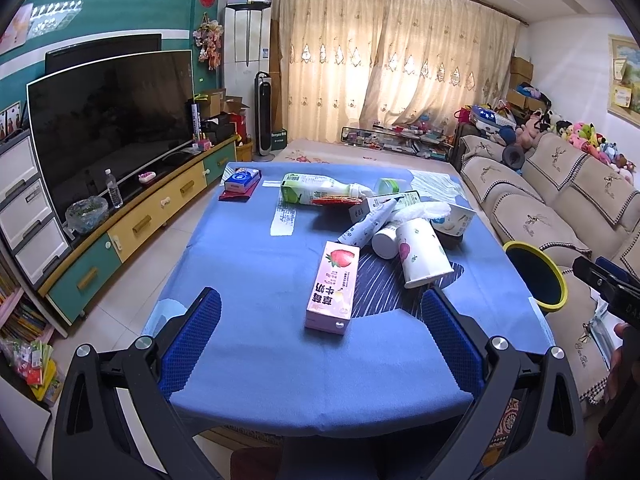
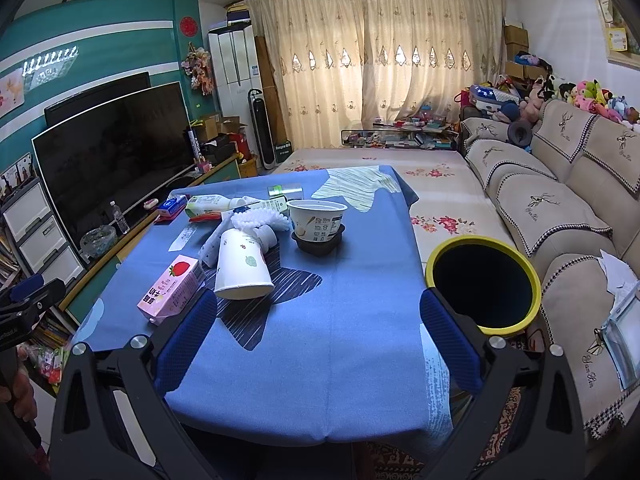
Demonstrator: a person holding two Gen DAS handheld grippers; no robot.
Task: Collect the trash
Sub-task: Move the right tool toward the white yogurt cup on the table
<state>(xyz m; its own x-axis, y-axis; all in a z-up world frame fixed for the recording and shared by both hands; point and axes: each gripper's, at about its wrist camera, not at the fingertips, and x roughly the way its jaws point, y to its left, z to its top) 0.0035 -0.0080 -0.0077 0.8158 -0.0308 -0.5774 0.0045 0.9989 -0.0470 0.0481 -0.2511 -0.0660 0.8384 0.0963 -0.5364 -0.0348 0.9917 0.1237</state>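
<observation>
The pink strawberry-milk carton [image 1: 331, 286] lies flat on the blue tablecloth [image 1: 248, 264], nearest the left gripper [image 1: 320, 312], which is spread wide and empty, like the right gripper [image 2: 316, 316]. Best straddle its narrow sides, then carry it to the yellow-rimmed black bin [image 2: 484, 284].

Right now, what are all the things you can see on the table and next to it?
milk carton: 1, pink, near table edge
paper cup: 1, white, lying on its side by the carton
yogurt tub: 1, white, upright on a dark tray
bottle: 1, white and green, lying at the far side
tissue pack: 1, blue, far left corner
bin: 1, black with yellow rim, right of table
tablecloth: 1, blue
left tool: open
right tool: open
</observation>
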